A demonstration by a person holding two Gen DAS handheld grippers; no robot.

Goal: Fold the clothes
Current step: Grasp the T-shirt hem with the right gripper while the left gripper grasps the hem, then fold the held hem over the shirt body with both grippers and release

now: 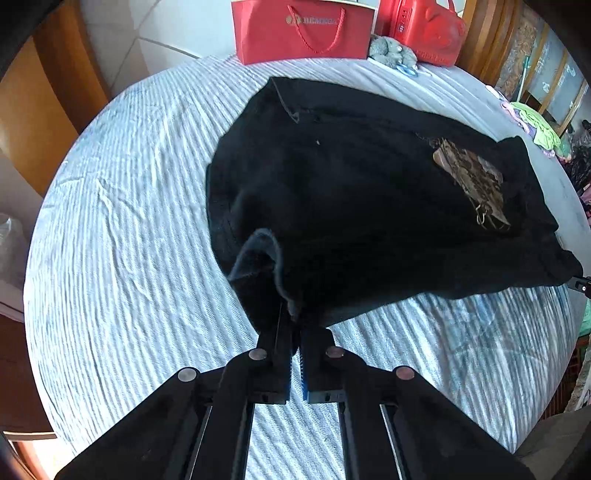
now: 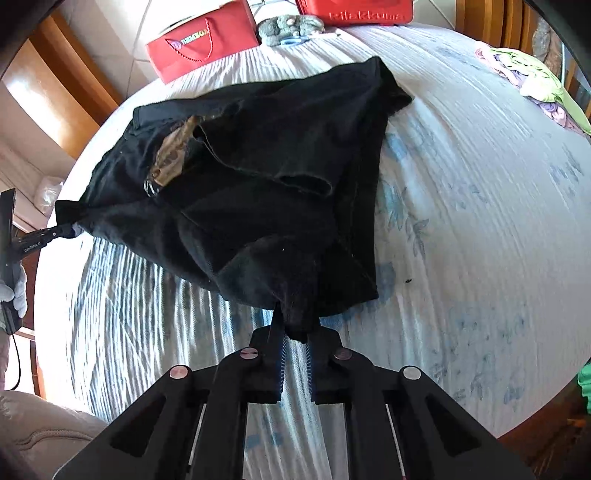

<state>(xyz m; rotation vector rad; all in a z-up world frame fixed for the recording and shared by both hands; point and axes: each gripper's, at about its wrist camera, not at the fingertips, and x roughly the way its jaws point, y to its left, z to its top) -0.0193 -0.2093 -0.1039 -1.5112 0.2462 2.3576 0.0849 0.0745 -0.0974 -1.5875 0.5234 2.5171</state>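
Note:
A black garment (image 1: 351,192) with a brown patterned patch (image 1: 472,181) lies spread on the bed, its near edge lifted off the sheet. My left gripper (image 1: 295,328) is shut on the garment's near left corner. My right gripper (image 2: 295,328) is shut on the near right corner of the garment (image 2: 258,184). The left gripper also shows at the left edge of the right wrist view (image 2: 68,230), pinching the cloth. The right gripper's tip shows at the right edge of the left wrist view (image 1: 581,286).
The bed (image 1: 122,221) has a white-blue striped sheet. Along its far edge stand a red paper bag (image 1: 303,31), a red case (image 1: 421,29) and a grey plush toy (image 1: 391,51). A pile of green and purple clothes (image 2: 532,77) lies at the far right. Wooden furniture surrounds the bed.

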